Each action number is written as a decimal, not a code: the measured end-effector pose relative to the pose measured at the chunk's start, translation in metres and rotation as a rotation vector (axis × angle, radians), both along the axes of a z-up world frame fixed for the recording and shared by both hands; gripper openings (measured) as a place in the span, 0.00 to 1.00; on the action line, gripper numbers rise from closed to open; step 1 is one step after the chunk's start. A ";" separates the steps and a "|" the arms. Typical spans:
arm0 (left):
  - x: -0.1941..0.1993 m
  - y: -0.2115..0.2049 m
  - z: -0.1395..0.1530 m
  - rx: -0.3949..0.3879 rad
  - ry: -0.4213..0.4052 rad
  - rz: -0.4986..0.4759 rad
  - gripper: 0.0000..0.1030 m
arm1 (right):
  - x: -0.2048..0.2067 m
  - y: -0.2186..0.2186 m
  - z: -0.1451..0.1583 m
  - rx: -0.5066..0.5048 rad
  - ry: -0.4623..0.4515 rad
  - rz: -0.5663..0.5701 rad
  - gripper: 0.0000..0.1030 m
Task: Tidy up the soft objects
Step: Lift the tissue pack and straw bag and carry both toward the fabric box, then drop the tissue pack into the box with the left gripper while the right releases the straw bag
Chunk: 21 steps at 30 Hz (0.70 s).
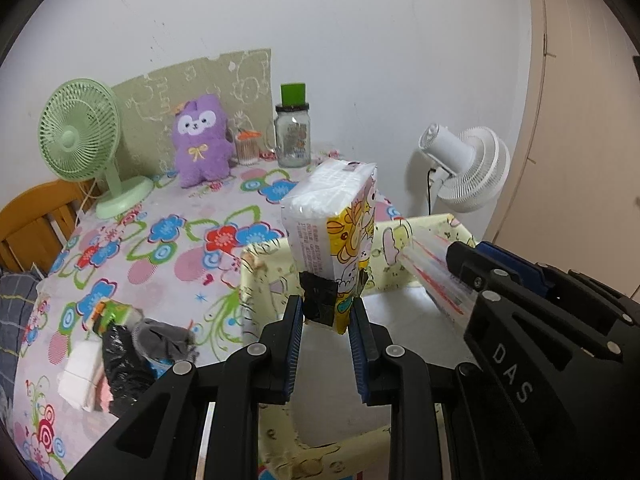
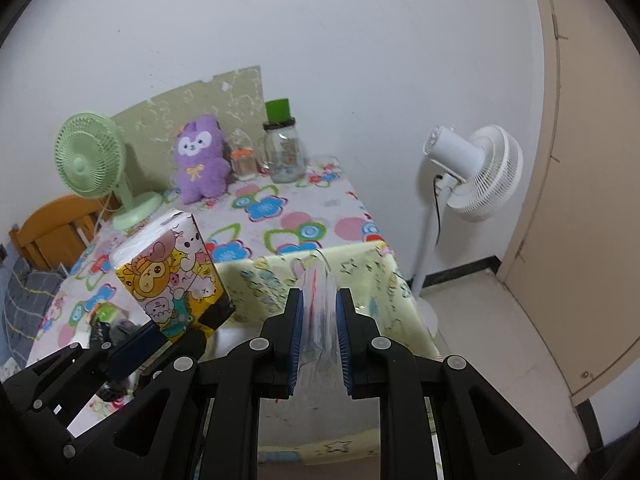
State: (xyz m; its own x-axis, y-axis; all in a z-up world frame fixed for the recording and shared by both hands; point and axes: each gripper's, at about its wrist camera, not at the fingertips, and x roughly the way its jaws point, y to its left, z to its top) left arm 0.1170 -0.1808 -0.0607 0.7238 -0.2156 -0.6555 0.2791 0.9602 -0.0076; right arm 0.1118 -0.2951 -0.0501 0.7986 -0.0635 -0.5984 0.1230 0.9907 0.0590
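Note:
My left gripper (image 1: 325, 312) is shut on a yellow cartoon-printed tissue pack (image 1: 332, 216) and holds it upright above a pale yellow storage box (image 1: 256, 280). The pack also shows in the right wrist view (image 2: 172, 272). My right gripper (image 2: 318, 304) is shut on a clear plastic packet with red print (image 2: 318, 300), held over the same box (image 2: 360, 276). The packet shows in the left wrist view (image 1: 436, 272) too. A purple plush toy (image 1: 202, 140) sits at the back of the table.
On the flowered tablecloth (image 1: 168, 240) stand a green desk fan (image 1: 80, 136), a glass jar with a green lid (image 1: 294, 132) and a small cotton-swab jar (image 1: 247, 146). A heap of bags, tissues and grey cloth (image 1: 120, 348) lies at the near left. A white floor fan (image 2: 472, 172) stands right.

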 end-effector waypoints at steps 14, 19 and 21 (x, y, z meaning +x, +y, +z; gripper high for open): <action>-0.001 -0.021 -0.014 0.038 0.041 -0.047 0.46 | 0.005 -0.018 -0.013 0.012 0.053 -0.044 0.29; -0.005 -0.021 -0.011 0.035 0.031 -0.058 0.73 | 0.001 -0.019 -0.013 0.045 0.044 -0.044 0.68; -0.006 -0.020 -0.009 0.033 0.026 -0.060 0.82 | -0.001 -0.018 -0.011 0.053 0.037 -0.045 0.71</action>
State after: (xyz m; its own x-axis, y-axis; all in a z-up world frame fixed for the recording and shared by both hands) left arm 0.1111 -0.2004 -0.0697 0.6926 -0.2360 -0.6816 0.3365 0.9415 0.0159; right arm 0.1103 -0.3128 -0.0607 0.7731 -0.0658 -0.6309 0.1700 0.9797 0.1061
